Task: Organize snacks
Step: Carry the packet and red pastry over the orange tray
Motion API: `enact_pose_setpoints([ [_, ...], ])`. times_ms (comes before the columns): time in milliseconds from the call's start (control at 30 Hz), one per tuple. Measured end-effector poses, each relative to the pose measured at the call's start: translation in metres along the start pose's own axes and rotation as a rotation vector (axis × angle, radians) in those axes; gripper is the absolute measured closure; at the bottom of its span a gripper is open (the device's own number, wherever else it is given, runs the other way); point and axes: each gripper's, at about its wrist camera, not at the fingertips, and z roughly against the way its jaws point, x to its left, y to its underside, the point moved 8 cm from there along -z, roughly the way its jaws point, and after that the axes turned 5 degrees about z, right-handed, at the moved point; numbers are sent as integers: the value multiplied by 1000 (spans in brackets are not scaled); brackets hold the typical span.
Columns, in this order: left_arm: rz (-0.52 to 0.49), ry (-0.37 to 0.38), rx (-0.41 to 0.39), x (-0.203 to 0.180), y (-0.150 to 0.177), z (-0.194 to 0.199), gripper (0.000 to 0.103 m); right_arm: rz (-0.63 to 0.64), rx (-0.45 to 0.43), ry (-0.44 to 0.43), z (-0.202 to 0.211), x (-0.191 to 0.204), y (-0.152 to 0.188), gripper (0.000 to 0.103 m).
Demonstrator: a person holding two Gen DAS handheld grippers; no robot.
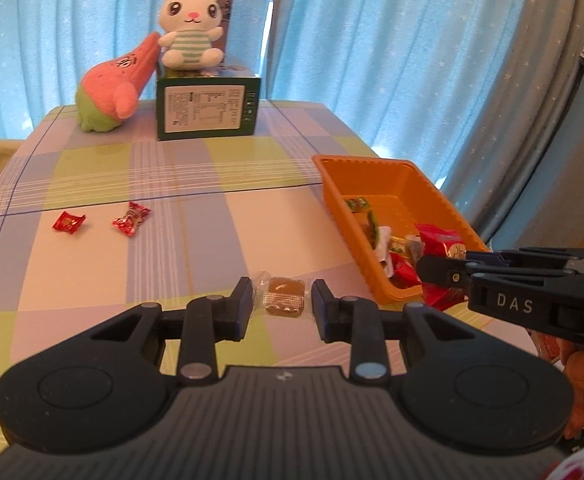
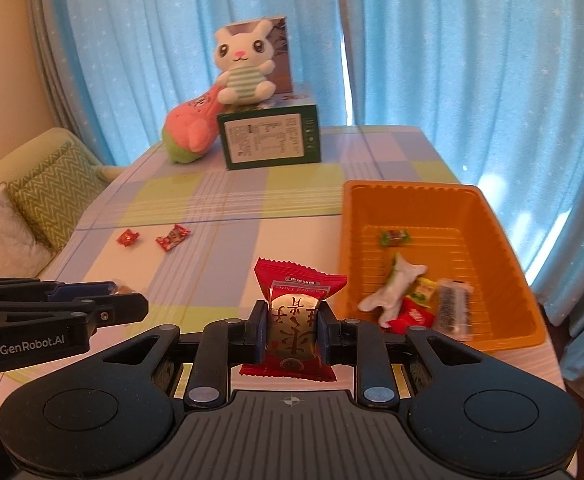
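Straddling clear-wrapped brown jelly candy point(image 1: 285, 295) on checked tablecloth point(image 1: 196, 216), my left gripper point(image 1: 282, 300) spread wide, nothing grasped yet. Two red foil candies point(image 1: 102, 220) left beyond.

Right view: my right gripper point(image 2: 292, 326) clenched on red date-snack packet point(image 2: 295, 320), just beside orange plastic tray point(image 2: 487, 204) holding several snacks already.

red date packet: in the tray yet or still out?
Out. The red date packet is clamped upright between the right gripper fingers, held left of the orange tray, not inside it.
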Motion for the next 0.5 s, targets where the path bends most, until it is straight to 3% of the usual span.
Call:
enact_pose_setpoints([
  [500,-83,92,20,-74,-17,-34,74,-79,-8,105,19,-78,2,78],
])
